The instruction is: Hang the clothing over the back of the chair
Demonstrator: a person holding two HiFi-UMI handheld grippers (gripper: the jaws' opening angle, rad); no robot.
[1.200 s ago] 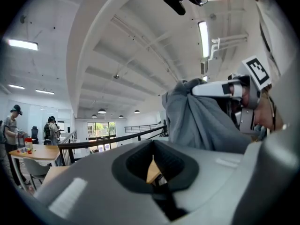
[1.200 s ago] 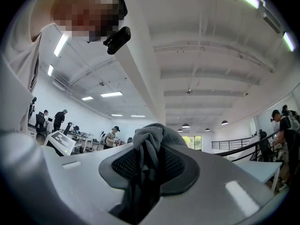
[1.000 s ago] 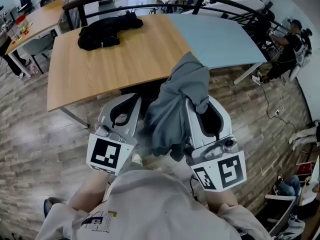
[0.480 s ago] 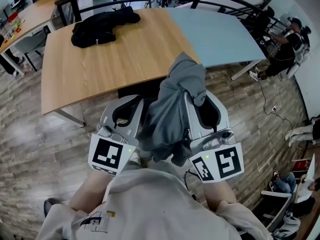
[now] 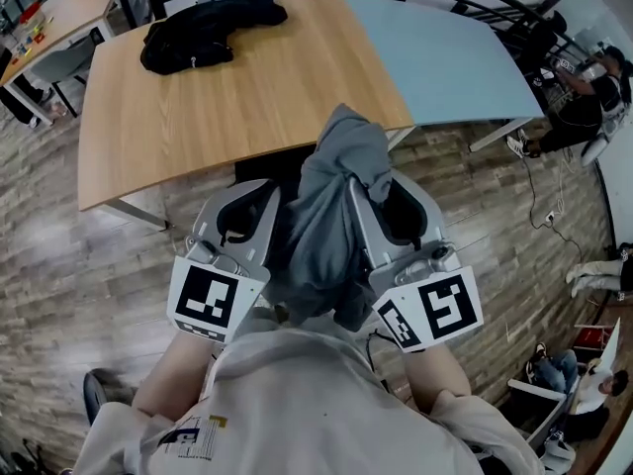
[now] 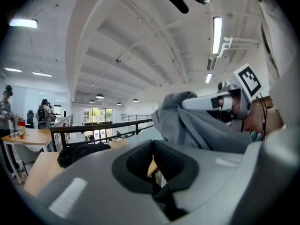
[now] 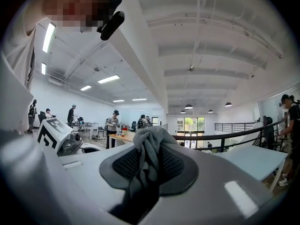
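A grey garment (image 5: pixel 331 196) hangs bunched from my right gripper (image 5: pixel 388 192), whose jaws are shut on a fold of it (image 7: pixel 147 144). The cloth drapes down between the two grippers, in front of the person's chest. My left gripper (image 5: pixel 247 202) is beside it on the left, jaws slightly apart with nothing between them (image 6: pixel 152 165); the garment (image 6: pixel 197 125) shows to its right. A dark chair back (image 5: pixel 269 166) shows just beyond the grippers, tucked at the table edge and mostly hidden by the cloth.
A wooden table (image 5: pixel 227 97) is ahead with a black garment (image 5: pixel 203 38) heaped at its far left. A pale blue table (image 5: pixel 445 57) adjoins it on the right. A black railing runs behind. A person (image 5: pixel 584 92) is at the far right.
Both grippers and the grey garment have sunk and drifted a little left in the head view. The right grip on the cloth is unchanged.
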